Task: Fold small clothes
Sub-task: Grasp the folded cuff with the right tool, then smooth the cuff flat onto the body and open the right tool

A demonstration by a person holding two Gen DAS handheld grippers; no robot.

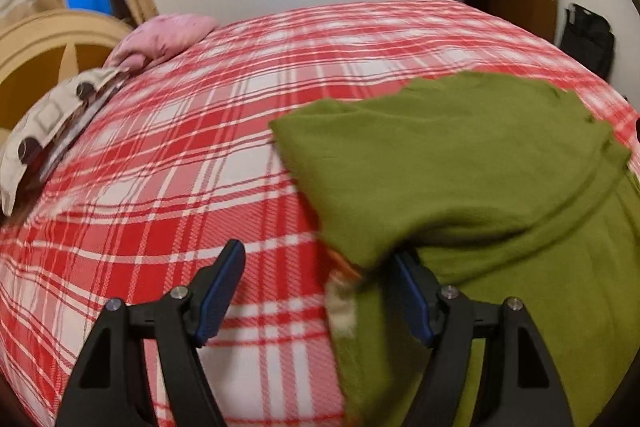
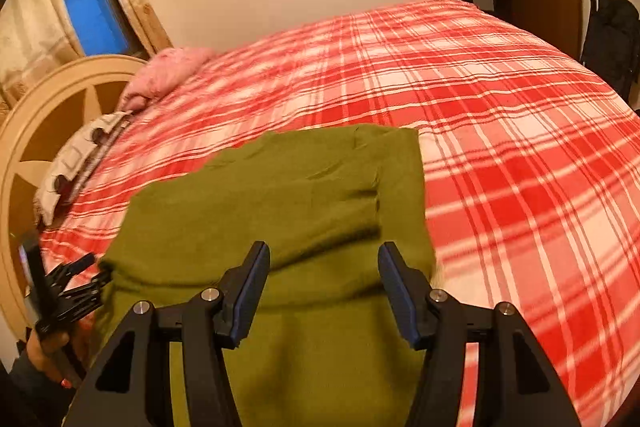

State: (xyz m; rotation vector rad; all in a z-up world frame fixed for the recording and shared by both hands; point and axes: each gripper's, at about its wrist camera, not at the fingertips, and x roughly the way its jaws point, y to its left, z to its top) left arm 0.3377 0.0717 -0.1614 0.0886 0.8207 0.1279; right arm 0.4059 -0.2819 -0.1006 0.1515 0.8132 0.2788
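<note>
The green garment (image 2: 280,211) lies on the red plaid bed (image 2: 520,147), already doubled over once: a folded upper layer rests on a lower layer that runs back toward the person. In the right wrist view its long axis runs from 6 o'clock to 12 o'clock, straight ahead of the right gripper (image 2: 324,279), whose jaws stand spread with nothing pinched, hovering over the fold's near edge.

The left gripper (image 1: 316,281) also has its jaws spread and empty. From it, the garment lies at about 2 o'clock; the folded flap's near corner hangs over the tip of its right-hand finger, and whether cloth actually touches that finger is hard to say through the blur. In the right wrist view this gripper shows at 8 o'clock, just beside the garment's left edge, held by a hand (image 2: 52,347).

Each hand is nearest its own side edge, so the next fold probably turns on gripping those edges. Two pillows (image 1: 60,119) lie well apart at 10 o'clock.
</note>
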